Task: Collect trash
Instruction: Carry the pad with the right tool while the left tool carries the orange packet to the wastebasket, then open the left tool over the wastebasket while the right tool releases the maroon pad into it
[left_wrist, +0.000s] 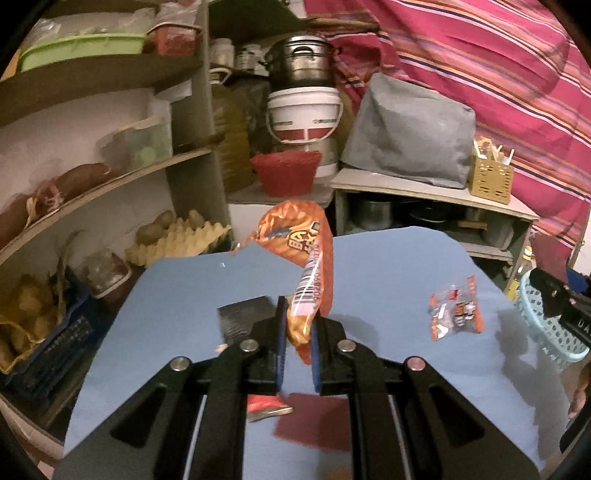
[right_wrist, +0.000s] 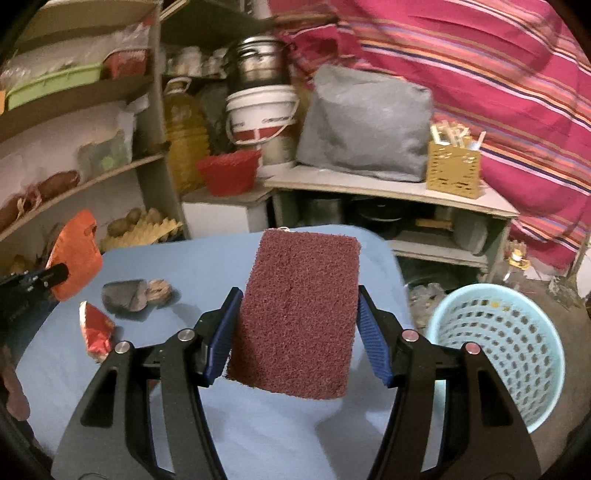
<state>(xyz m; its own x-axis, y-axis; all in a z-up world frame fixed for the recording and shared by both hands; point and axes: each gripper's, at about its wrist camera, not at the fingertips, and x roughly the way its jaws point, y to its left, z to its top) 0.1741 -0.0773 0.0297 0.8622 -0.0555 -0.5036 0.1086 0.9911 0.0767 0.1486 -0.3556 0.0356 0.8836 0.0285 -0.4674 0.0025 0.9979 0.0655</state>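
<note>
My left gripper (left_wrist: 298, 332) is shut on an orange snack bag (left_wrist: 303, 258) and holds it upright above the blue table (left_wrist: 388, 266). The same bag shows at the left of the right wrist view (right_wrist: 75, 254). My right gripper (right_wrist: 295, 325) is shut on a maroon scouring pad (right_wrist: 299, 314), held flat above the table (right_wrist: 184, 266). A small orange-and-clear wrapper (left_wrist: 456, 314) lies on the table's right side. A red wrapper (right_wrist: 96, 328) lies at the left, also below my left gripper (left_wrist: 266, 406). A light blue perforated basket (right_wrist: 498, 350) stands right of the table.
A dark grey lump (right_wrist: 123, 295) and a crumpled brown scrap (right_wrist: 159, 290) lie on the table. Shelves (left_wrist: 92, 192) with potatoes and an egg tray stand to the left. A low shelf (left_wrist: 424, 188) with a grey bag, buckets and a red basket (left_wrist: 284, 173) stands behind.
</note>
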